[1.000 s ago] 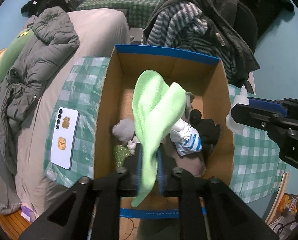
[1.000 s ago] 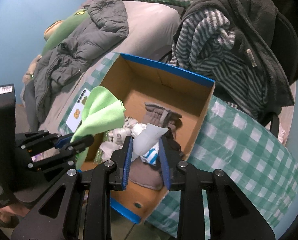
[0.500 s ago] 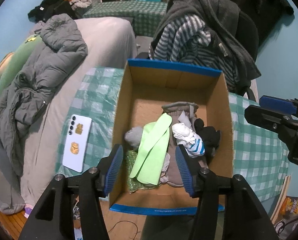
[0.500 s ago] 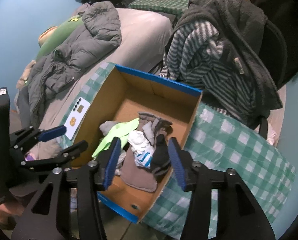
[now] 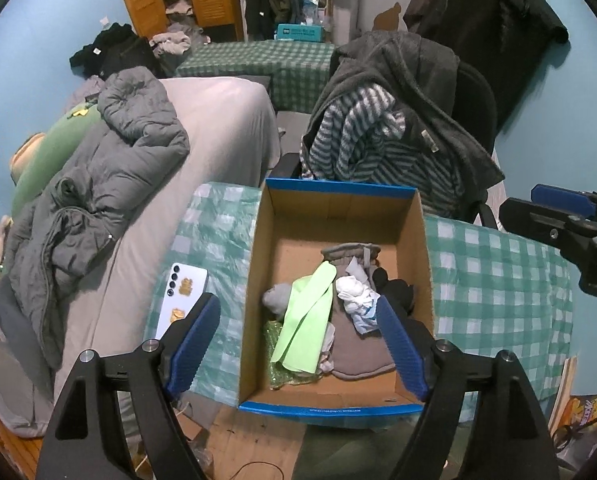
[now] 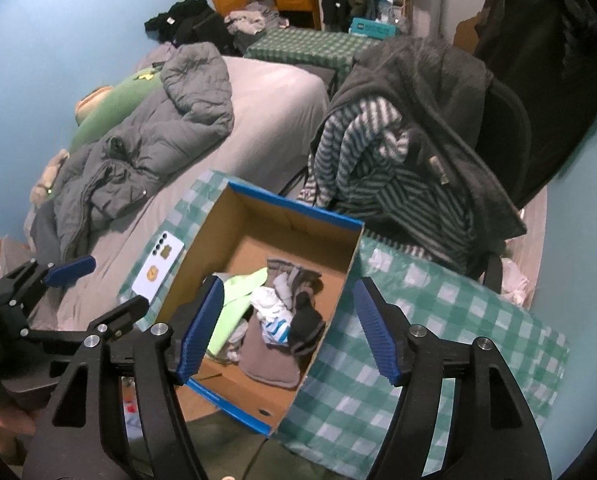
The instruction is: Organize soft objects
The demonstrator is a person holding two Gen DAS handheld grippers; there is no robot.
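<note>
Hovering above the cardboard box (image 5: 254, 280), left gripper (image 5: 298, 344) and right gripper (image 6: 288, 330), both spread wide and empty, presumably to clear the dropped load. Inside the box: green cloth (image 5: 308, 316) draped over the grey pile, white-and-blue sock bundle (image 5: 358, 304) just beside it. Phone (image 5: 182, 300) outside the box's left wall. A second earlier, clamped on cloth and bundle; since released and pulled back higher.

Dim, cool indoor light with a blue-green cast, no glare and only soft shadows inside the cardboard box (image 5: 338, 216), strong fisheye bending and black vignette at corners in both views, centre fairly sharp, slight smear toward the right edge of the right-wrist view.
</note>
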